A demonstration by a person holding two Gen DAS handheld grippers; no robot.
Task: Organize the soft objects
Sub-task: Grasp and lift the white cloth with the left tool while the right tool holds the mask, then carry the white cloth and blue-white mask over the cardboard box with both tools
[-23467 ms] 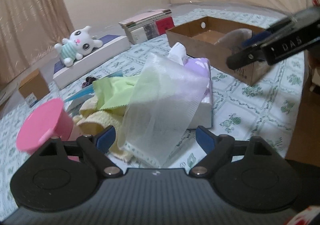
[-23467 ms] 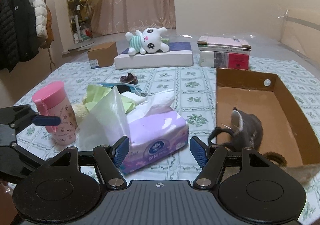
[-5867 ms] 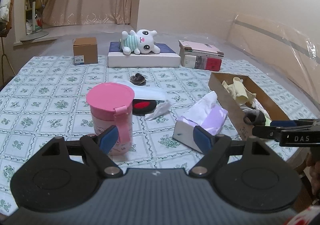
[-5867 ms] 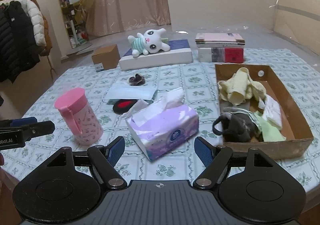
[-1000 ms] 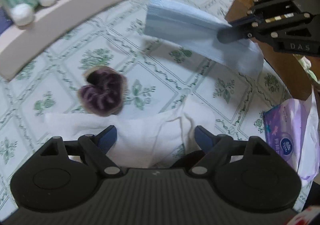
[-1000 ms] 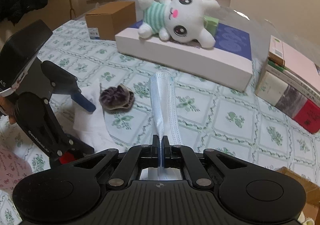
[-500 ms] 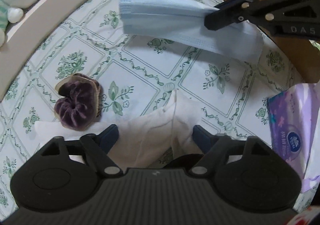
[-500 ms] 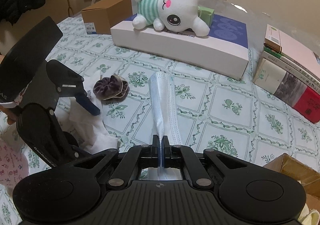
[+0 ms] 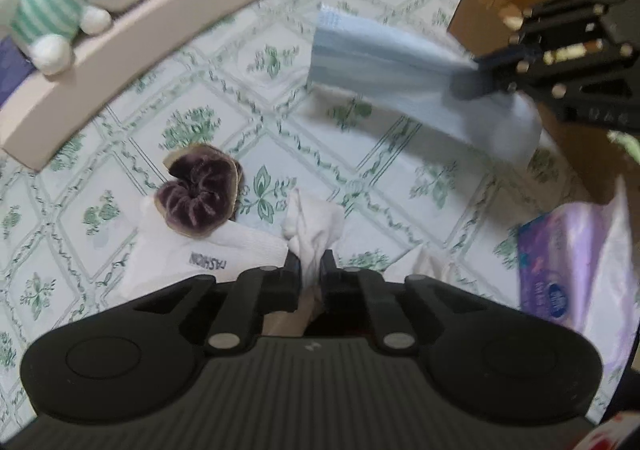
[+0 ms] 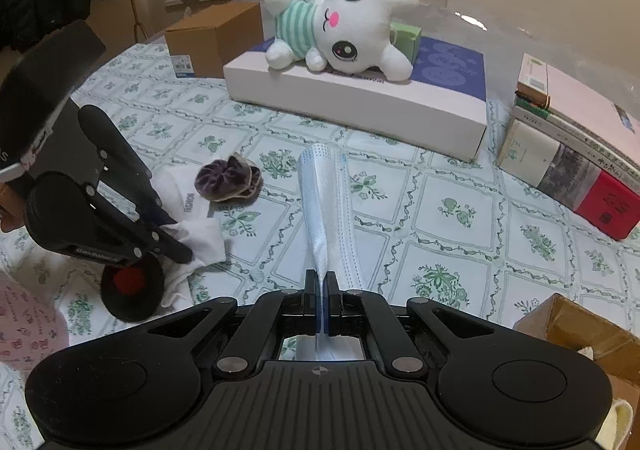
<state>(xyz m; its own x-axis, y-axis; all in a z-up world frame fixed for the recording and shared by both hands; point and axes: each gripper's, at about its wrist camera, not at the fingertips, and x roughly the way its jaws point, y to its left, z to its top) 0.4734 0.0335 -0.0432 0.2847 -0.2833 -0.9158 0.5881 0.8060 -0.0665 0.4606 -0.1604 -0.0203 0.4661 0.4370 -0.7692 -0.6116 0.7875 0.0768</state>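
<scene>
My left gripper (image 9: 310,270) is shut on a bunched fold of a white sock (image 9: 224,254) marked FASHION that lies on the patterned tablecloth; it also shows in the right wrist view (image 10: 188,250). A purple scrunchie (image 9: 198,195) rests on the sock's far edge and shows in the right wrist view (image 10: 228,177). My right gripper (image 10: 323,284) is shut on a light blue face mask (image 10: 326,209) and holds it above the table; the mask also shows in the left wrist view (image 9: 384,69). The cardboard box (image 9: 496,9) sits to the right.
A white plush bunny (image 10: 340,29) lies on a flat white box (image 10: 360,101) at the back. A small cardboard carton (image 10: 216,37), a stack of books (image 10: 572,141), a purple tissue pack (image 9: 576,250), a pink cup (image 10: 24,326) and a black-red disc (image 10: 132,286) stand around.
My left gripper has shut on the white sock, which was loose between open fingers before. The right gripper has carried the mask a little further back and right.
</scene>
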